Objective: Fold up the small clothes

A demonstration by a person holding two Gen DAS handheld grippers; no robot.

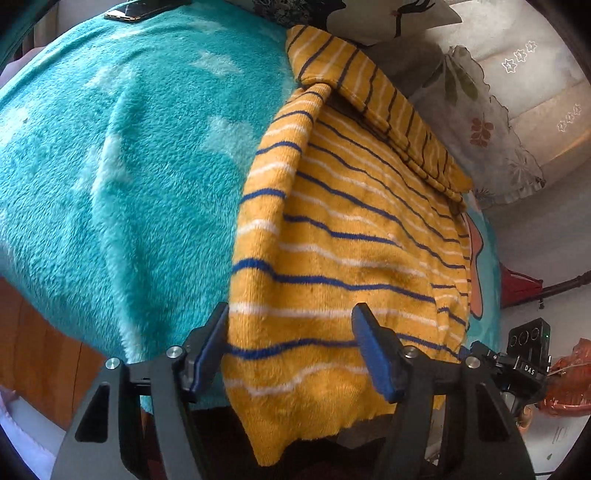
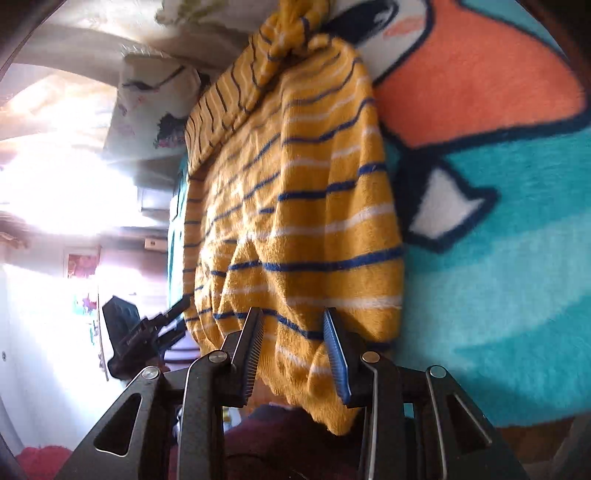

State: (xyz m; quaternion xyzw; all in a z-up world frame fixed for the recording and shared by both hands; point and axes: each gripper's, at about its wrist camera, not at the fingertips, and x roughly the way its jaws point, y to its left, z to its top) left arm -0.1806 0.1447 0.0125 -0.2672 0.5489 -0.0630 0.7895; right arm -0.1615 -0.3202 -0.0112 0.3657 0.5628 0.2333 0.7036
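My left gripper is about half open, and the bottom edge of the little yellow sweater sits between its two blue pads. The left pad is right at the folded side edge of the sweater. The right pad lies on top of the cloth, but I cannot tell if the pads are squeezing it. My right gripper is open only a small way. The other bottom corner of the sweater hangs down between its two pads, and the cloth bunches up there. One pad touches the cloth, but I cannot tell if it has a tight hold. The sweater is yellow with dark blue stripes and thin white stripes. It lies flat on a fluffy blue-green blanket on the bed, with its bottom edge hanging a little over the side toward me. One sleeve is folded across the top of the sweater, and its stripes run the other way. The left side of the sweater is folded over itself in a long soft roll. In the right view, the blanket has a big orange shape with a dark line around it, just beside the sweater. A dark phone lies on the blanket far from the sweater. A pillow with flowers sits past the sleeve. From each side I can see my other gripper at the far edge of the sweater.
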